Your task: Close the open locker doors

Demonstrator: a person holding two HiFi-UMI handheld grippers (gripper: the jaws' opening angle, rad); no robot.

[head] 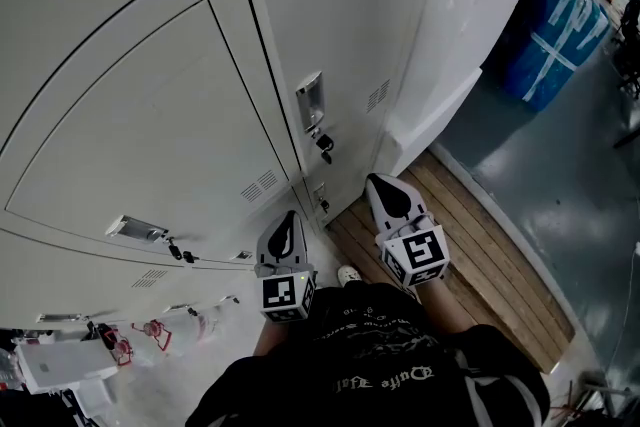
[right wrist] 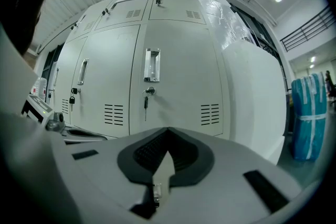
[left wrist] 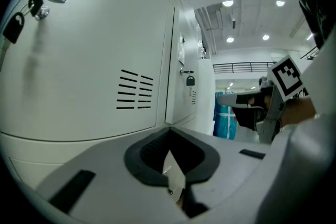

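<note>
So the person is standing right up against a bank of pale grey lockers, and in the head view the locker doors point(head: 150, 145) are filling the whole upper left and middle of the frame, all of them looking shut and flush as far as I can see. The left gripper point(head: 288, 220) is sitting low in the middle of that view, pointing at the lockers, with its marker cube point(head: 287, 295) just above the person's black top point(head: 380, 365). The right gripper point(head: 380, 185) is hanging just beside it, to the right, near the end locker's bottom corner, over some wooden boards point(head: 480, 245). Both tools are pinched fully together and carrying nothing: in each gripper view the two jaws are meeting at the tips with nothing caught between them. The right gripper view is looking straight at a door point(right wrist: 178, 76) in the centre of the frame, with a recessed handle point(right wrist: 152, 64), a key point(right wrist: 149, 93) dangling in the lock under it and vent slots point(right wrist: 210, 114) lower right. The left gripper view is showing a door point(left wrist: 79, 60) really close up on the left, its vent slots point(left wrist: 134, 90) mid-frame. A blue wrapped bundle point(head: 560, 35) is sitting in the upper right of the head view.
</note>
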